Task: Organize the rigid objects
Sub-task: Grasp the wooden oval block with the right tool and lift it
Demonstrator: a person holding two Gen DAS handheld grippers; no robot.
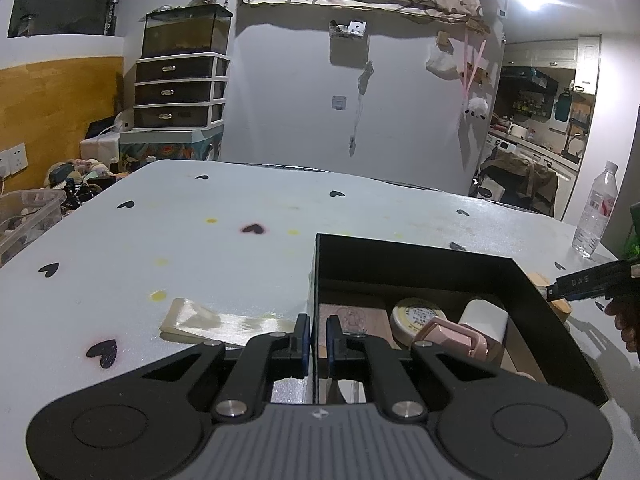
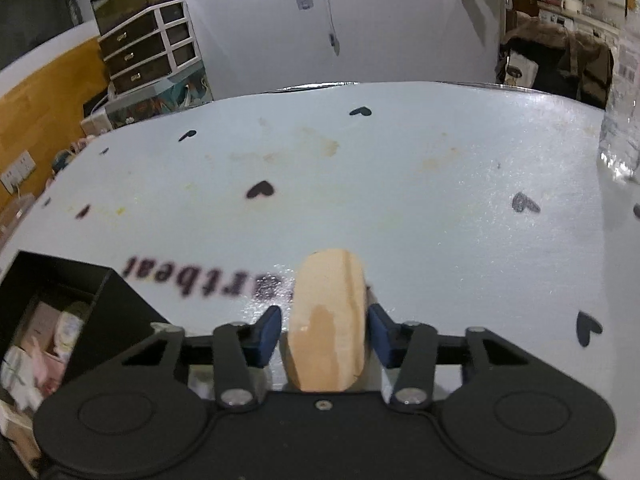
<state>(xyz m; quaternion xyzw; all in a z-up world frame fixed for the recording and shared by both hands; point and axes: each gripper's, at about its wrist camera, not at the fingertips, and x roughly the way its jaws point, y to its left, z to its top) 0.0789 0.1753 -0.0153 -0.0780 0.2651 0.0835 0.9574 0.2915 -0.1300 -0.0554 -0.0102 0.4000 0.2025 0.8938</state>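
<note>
Left claw (image 1: 318, 340) is clamped on one black box's (image 1: 440, 258) wall; four items are counted inside. Right claw (image 2: 326, 336) is spread around one wooden block (image 2: 328, 320), gaps visible.

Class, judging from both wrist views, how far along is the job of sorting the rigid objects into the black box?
Done: the black box already holds a round tin, a white container and a pink item. In hand: the left gripper pinches the box's wall, while the right gripper straddles a wooden piece, not yet closed on it. Left: boxing that piece. The ribbon also lies outside.
</note>
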